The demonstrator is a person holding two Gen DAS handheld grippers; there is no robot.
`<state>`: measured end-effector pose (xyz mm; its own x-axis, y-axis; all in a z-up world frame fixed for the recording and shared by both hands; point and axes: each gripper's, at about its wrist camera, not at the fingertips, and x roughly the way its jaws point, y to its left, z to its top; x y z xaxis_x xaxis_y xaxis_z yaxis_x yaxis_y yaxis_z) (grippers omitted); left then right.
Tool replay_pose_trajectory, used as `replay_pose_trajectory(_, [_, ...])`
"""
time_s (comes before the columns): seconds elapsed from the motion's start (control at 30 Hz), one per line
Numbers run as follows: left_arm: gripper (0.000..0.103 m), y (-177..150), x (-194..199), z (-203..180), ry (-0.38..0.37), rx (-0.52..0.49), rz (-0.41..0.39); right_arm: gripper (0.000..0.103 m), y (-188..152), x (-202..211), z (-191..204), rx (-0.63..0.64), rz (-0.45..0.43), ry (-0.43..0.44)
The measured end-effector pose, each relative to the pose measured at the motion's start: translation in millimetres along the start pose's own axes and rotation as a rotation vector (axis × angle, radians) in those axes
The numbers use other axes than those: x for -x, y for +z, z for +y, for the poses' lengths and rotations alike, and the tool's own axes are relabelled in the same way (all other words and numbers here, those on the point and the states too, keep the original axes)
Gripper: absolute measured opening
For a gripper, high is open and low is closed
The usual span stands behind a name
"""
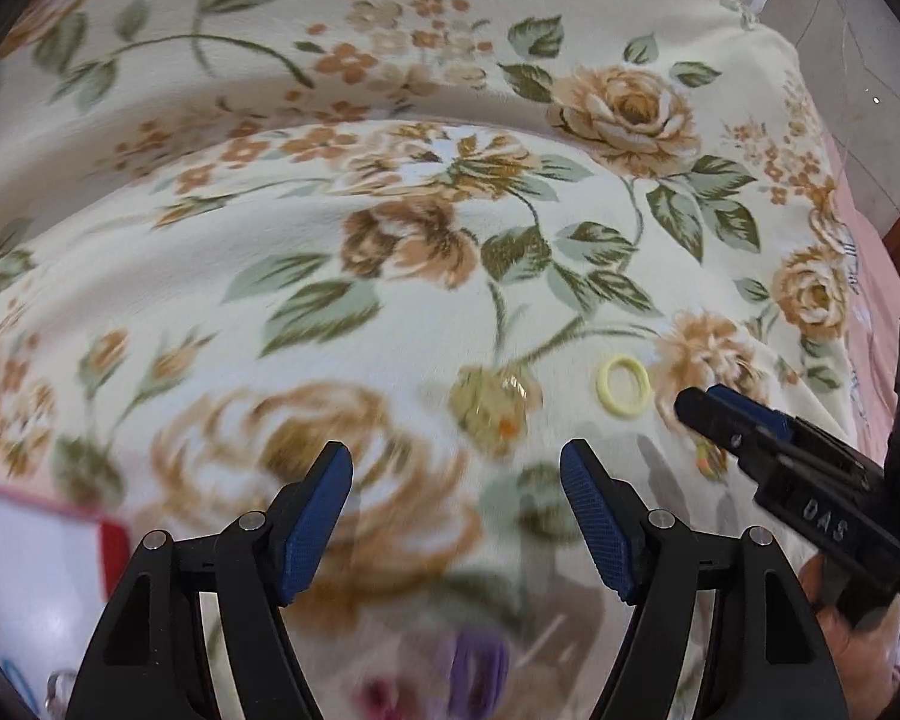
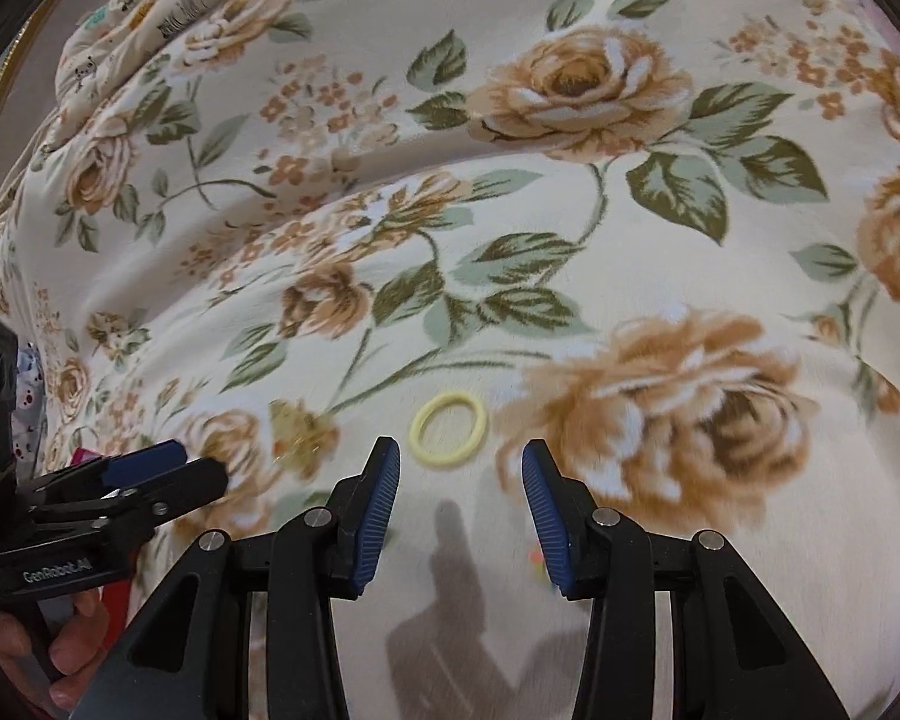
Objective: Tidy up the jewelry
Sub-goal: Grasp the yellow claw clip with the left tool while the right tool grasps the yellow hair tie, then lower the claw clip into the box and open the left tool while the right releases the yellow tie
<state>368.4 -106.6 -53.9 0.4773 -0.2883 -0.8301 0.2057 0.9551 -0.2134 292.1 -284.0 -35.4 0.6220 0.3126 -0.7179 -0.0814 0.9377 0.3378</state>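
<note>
Right claw point(image 2: 461, 513) of mine hangs open and empty, its blue pads angled down at the floral blanket point(image 2: 570, 252), and the pale yellow ring band point(image 2: 448, 430) lies flat just beyond the tips, a little toward the left pad rather than centred in the gap. To take it well I judge I should slide slightly that way so the band sits between the pads, then come down until one pad sets inside the loop and the other outside, pinching the rim instead of squashing the whole circle into the soft cloth. Plush fabric will likely give and bunch, so a light closing seems wise. My left claw point(image 1: 456, 519) is also spread and holds nothing; it hovers over the blanket beside the right one, near a small clear piece with an orange spot point(image 1: 498, 405), too blurred to name. At that view's lower left shows a white box with a red edge point(image 1: 42, 570), perhaps where the pieces belong.
</note>
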Motion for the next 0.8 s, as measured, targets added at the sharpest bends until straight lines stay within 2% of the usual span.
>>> replay_pose_trajectory(0.2, [0.07,20,-55,-5,0.032,0.008,0.036,0.031,5,-29,-6,0.007,0.038,-0.005])
replay_pose_trajectory(0.23, [0.069,22,-60,-4,0.037,0.009,0.04,0.023,5,-33,-8,0.006,0.046,-0.01])
replay_pose_trajectory(0.27, [0.062,23,-66,-4,0.047,0.005,0.04,0.014,5,-35,-10,0.003,0.051,-0.013])
replay_pose_trajectory(0.3, [0.049,24,-68,-4,0.058,-0.004,0.037,0.009,4,-37,-12,0.001,0.054,-0.015])
replay_pose_trajectory(0.33, [0.041,23,-68,-4,0.063,-0.011,0.034,0.005,3,-38,-13,-0.001,0.054,-0.017])
replay_pose_trajectory(0.37, [0.038,23,-69,-4,0.063,-0.015,0.032,0.003,2,-37,-13,-0.002,0.051,-0.015])
replay_pose_trajectory(0.5, [0.037,19,-61,-2,0.037,-0.015,0.01,0.003,-1,-27,-9,-0.006,0.041,0.006])
replay_pose_trajectory(0.8, [0.037,-23,13,19,-0.034,0.017,-0.042,0.003,-16,17,31,0.035,0.031,0.076])
